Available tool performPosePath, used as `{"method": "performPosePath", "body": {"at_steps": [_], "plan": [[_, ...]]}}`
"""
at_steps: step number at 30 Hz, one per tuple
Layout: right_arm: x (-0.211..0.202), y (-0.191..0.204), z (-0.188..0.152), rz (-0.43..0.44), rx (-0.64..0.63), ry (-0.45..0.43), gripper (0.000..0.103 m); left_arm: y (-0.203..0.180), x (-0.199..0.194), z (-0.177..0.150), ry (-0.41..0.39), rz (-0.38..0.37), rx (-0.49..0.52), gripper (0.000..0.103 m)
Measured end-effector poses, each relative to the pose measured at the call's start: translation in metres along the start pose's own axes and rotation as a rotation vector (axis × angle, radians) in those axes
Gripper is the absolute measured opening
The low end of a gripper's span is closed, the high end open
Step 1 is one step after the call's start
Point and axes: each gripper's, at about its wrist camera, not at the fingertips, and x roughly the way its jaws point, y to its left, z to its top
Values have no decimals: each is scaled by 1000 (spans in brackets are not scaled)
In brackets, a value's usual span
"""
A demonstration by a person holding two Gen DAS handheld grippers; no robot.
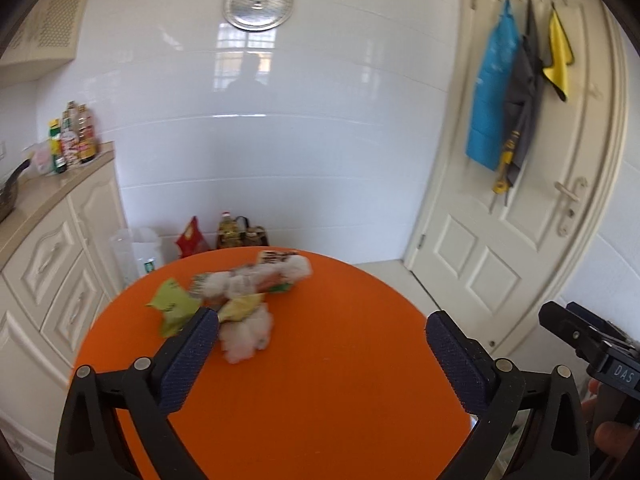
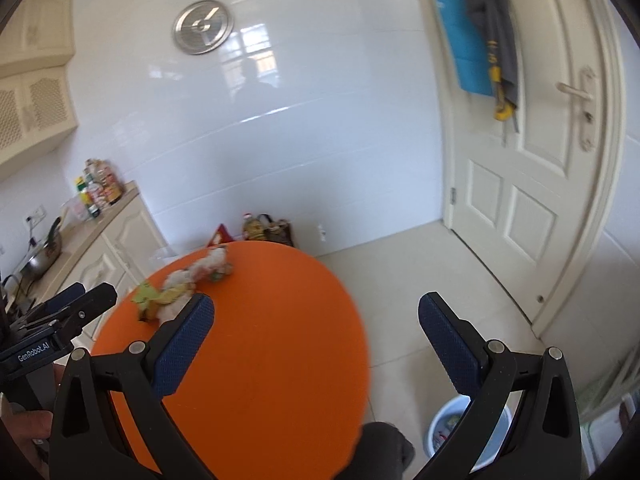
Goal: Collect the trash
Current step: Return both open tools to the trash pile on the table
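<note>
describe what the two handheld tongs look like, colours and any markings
Both tongs match: the left tongs and the right tongs have black plastic frames with triangular cutouts and silver rivets. Each finger carries a dark blue textured pad. White lettering shows on the black bodies: "GenRobot.AI" on the left one, "DAS" on the right one. No cables or sleeves are visible.

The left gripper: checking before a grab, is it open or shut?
Open: the left gripper has its pads wide apart, nothing between them, above the orange table.
</note>
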Motion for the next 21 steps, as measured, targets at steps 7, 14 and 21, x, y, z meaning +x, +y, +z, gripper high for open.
{"method": "performPosePath", "body": {"at_steps": [7, 14, 21], "plan": [[17, 64, -1, 101, -96, 13, 103, 46, -68, -26, -50, 106, -67, 102], [49, 108, -7, 166, -170, 64, 103, 51, -86, -46, -28, 163, -115, 102], [101, 129, -18, 163, -197, 155, 103, 41, -69, -39, 12, 188, -154, 102]]}}
